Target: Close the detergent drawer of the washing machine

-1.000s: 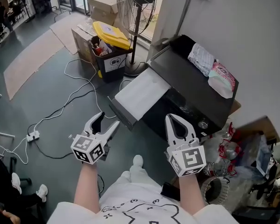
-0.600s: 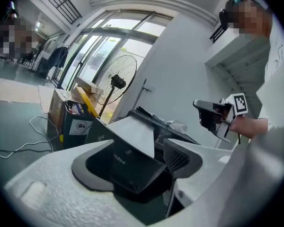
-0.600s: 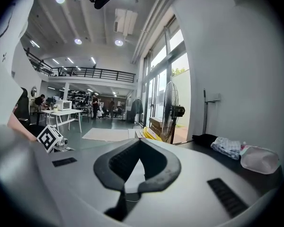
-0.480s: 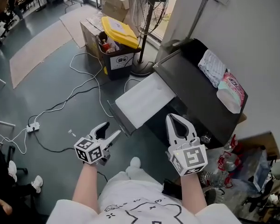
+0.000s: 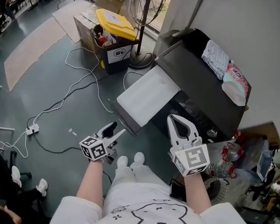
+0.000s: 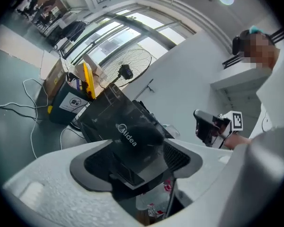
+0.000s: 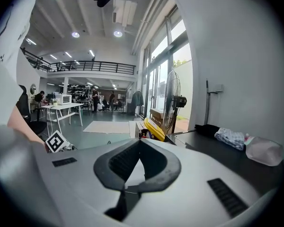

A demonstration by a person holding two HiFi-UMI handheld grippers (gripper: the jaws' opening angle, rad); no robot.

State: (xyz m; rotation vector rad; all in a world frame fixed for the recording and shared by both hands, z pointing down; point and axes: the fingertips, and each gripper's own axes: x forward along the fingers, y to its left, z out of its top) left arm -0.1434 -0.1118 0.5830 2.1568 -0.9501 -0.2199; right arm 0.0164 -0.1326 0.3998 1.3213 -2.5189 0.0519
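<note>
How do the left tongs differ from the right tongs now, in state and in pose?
The left tongs stand open, jaws well apart; the right tongs are shut, tips meeting. The left tongs are rolled sideways and point aslant at the white panel jutting from the washing machine; the right tongs are held flat and point at its dark front. Both are empty and touch nothing.

A white panel [image 5: 147, 94] juts from the black washing machine [image 5: 198, 78]. 2 grippers hover close by: the left gripper [image 5: 117, 129], jaws apart, near the panel's corner; the right gripper [image 5: 174, 119], tips together.
</note>
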